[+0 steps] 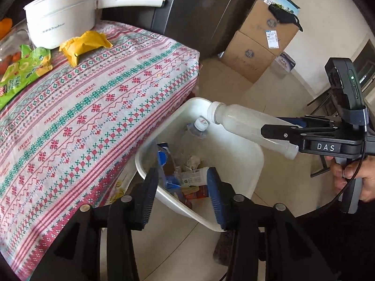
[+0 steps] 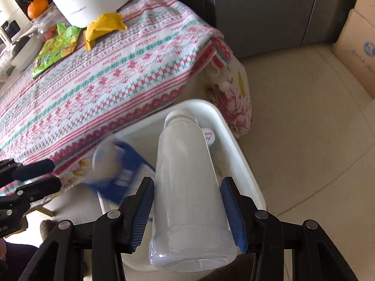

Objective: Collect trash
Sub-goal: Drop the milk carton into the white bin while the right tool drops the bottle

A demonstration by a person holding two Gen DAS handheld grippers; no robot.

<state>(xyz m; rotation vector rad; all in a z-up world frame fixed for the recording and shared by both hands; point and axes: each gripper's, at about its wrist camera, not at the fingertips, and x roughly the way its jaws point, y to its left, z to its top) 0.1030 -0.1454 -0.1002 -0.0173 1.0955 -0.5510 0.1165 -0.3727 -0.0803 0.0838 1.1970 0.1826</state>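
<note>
A white bin [image 1: 230,157] stands on the floor against the table's edge, holding a clear capped bottle [image 1: 195,133], a small carton [image 1: 194,178] and blue packaging [image 1: 164,159]. My left gripper [image 1: 182,173] hangs open above it, nothing pressed between its pads. My right gripper [image 2: 187,180] is shut on a cloudy white plastic bottle [image 2: 187,175], held over the bin [image 2: 140,128] with its neck pointing away. The left wrist view shows that bottle [image 1: 243,121] from the side. A blurred blue-and-white package [image 2: 114,171] is in the air beside my left gripper [image 2: 50,174].
The table with a patterned cloth [image 1: 98,107] carries a yellow wrapper [image 1: 86,44], a green snack packet [image 1: 25,70] and a white pot [image 1: 61,16]. Cardboard boxes [image 1: 257,42] and a dark fridge [image 1: 199,11] stand behind. A hand [image 1: 358,175] holds the right gripper.
</note>
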